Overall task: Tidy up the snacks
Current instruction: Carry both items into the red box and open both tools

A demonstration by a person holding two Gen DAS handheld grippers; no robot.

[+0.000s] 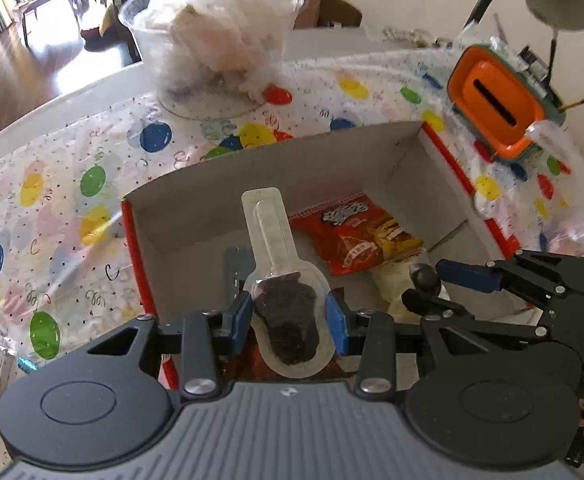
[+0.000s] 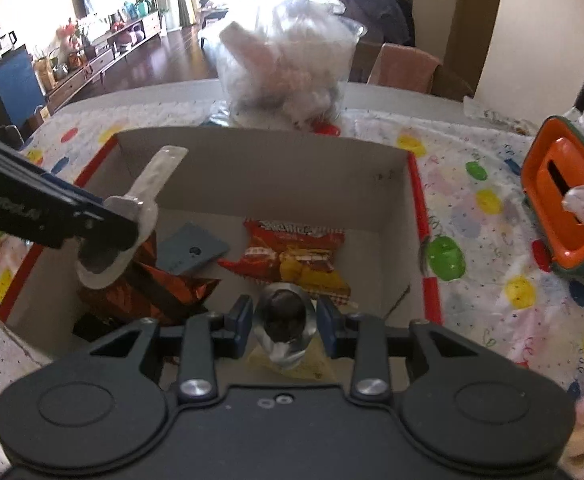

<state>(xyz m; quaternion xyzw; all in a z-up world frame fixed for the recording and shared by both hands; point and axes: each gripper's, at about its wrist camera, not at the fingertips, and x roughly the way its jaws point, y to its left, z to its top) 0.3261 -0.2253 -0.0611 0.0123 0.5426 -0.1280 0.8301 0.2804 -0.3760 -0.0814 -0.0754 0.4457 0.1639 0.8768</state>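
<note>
Two snacks are in hand over the open cardboard box (image 2: 268, 168). Your left gripper (image 1: 288, 316) is clamped on the wide end of a clear spoon-shaped pack (image 1: 282, 280) with dark filling, its narrow handle pointing up-frame toward the box's far wall. In the right wrist view that same pack (image 2: 140, 216) enters from the left edge, held above the box's left side, apparently to drop clear of what lies below.

Your right gripper (image 2: 284, 320) is closed on a small foil-wrapped snack (image 2: 284, 320), dark inside, at lower centre of its frame, just over the near part of the box.

Already on the box floor: a red-and-yellow chip bag (image 2: 295, 256) at centre, a dark orange striped packet (image 2: 148, 292) at lower left, and a grey-blue flat piece (image 2: 192, 254) between them. A pale item beneath the right gripper cannot be identified.

Outside the box, on the balloon-patterned counter (image 2: 491, 272), stand a clear tub of wrapped items (image 2: 288, 68) at top centre and an orange container (image 2: 559, 208) at right.

Judgement: both items are positioned for release; sorting is partway done.
</note>
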